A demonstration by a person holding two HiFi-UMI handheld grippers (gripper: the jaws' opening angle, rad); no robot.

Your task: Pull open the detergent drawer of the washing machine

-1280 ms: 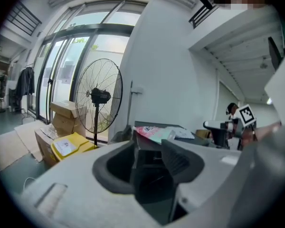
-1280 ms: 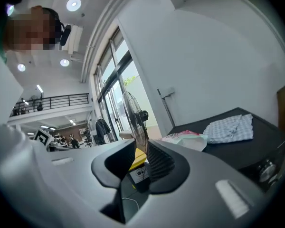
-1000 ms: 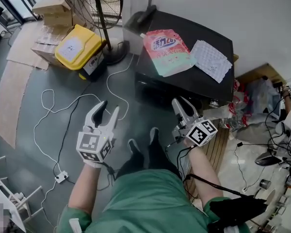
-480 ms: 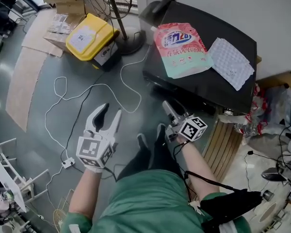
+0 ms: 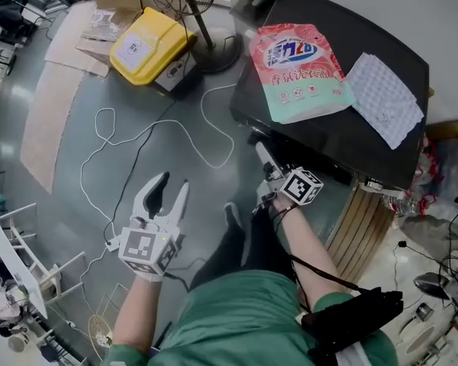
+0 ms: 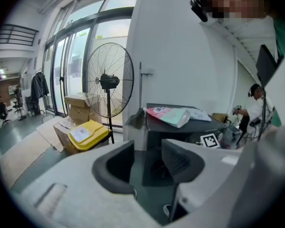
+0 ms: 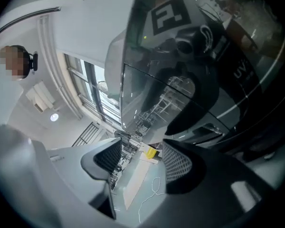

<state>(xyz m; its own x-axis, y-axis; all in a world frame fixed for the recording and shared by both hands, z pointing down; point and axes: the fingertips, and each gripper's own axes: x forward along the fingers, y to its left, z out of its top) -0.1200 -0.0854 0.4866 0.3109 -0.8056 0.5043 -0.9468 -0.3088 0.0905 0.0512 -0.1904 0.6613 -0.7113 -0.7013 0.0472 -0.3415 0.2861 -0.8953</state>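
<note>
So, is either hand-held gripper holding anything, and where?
Nothing held. Left hand-held gripper: open, empty. Right hand-held gripper: its jaws have just been opening, nothing between them.

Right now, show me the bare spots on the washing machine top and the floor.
On the washing machine top, the front strip below the detergent pouch and the back strip behind the white cloth are bare. The floor is bare between the flattened cardboard and the white rack. Crowded: around the yellow box, fan base and white cable.
</note>
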